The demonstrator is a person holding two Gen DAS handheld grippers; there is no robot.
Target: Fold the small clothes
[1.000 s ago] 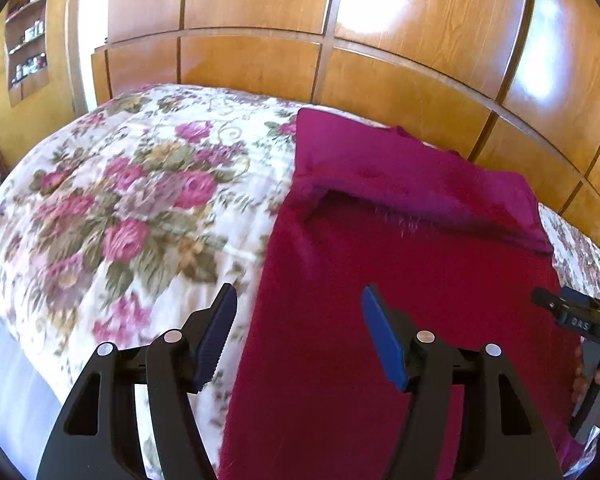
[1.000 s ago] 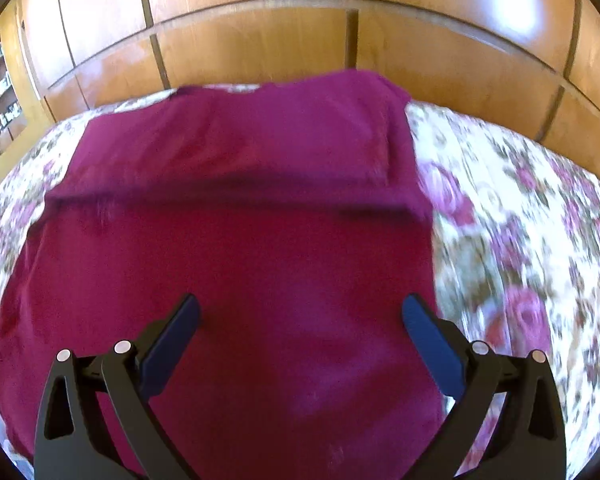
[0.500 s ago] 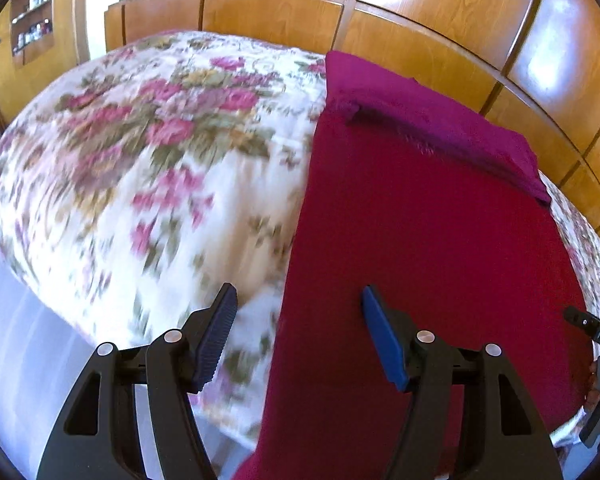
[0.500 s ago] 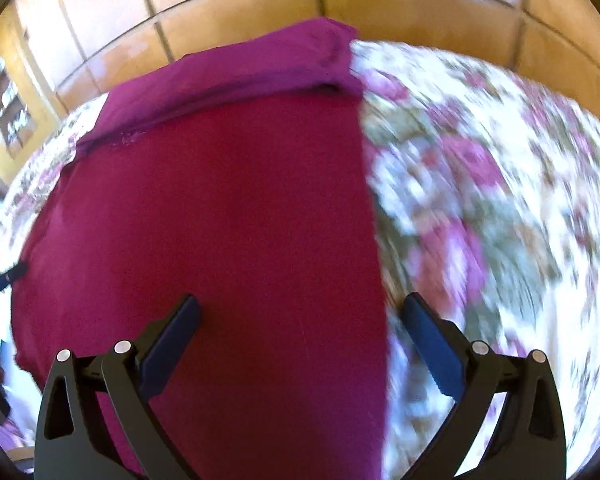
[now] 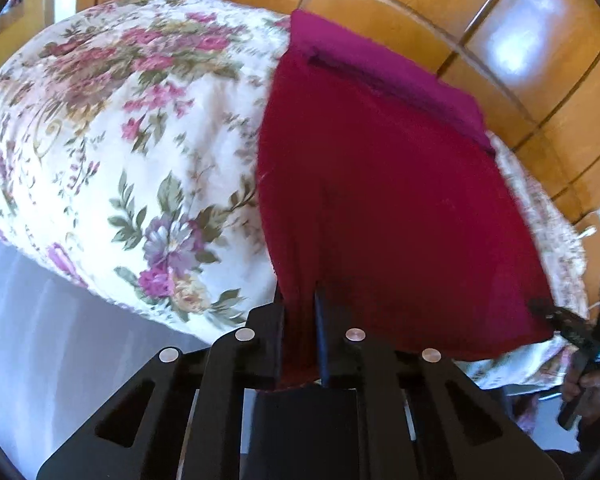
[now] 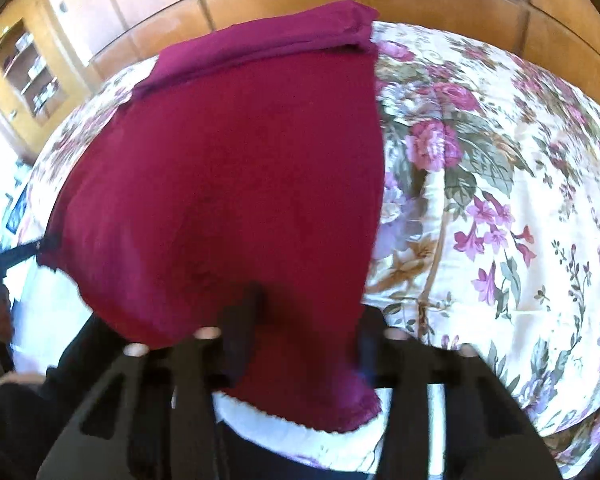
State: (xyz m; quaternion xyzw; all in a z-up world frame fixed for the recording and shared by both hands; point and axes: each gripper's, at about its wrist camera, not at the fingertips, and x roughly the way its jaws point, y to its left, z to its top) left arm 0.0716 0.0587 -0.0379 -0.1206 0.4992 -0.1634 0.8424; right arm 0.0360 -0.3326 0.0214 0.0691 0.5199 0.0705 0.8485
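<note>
A dark red garment (image 5: 388, 200) lies spread on a floral bedspread (image 5: 132, 128), its far end folded over in a band near the wooden headboard. My left gripper (image 5: 299, 312) is shut on the garment's near left corner at the bed's edge. In the right wrist view the same garment (image 6: 236, 168) hangs over the near edge, and my right gripper (image 6: 300, 344) has its jaws narrowed around the near right corner, with cloth draped over the fingers. The right gripper also shows in the left wrist view (image 5: 572, 328) at the garment's other corner.
A wooden panelled headboard (image 5: 440, 20) runs behind the bed. A wooden cabinet with shelves (image 6: 24, 68) stands at the far left. The bed's near edge drops to a pale floor (image 5: 40, 340). The floral bedspread (image 6: 500, 200) extends right of the garment.
Both grippers moved back to the garment's near edge and down. Both jaws went from wide open to closed on the near corners of the cloth.
</note>
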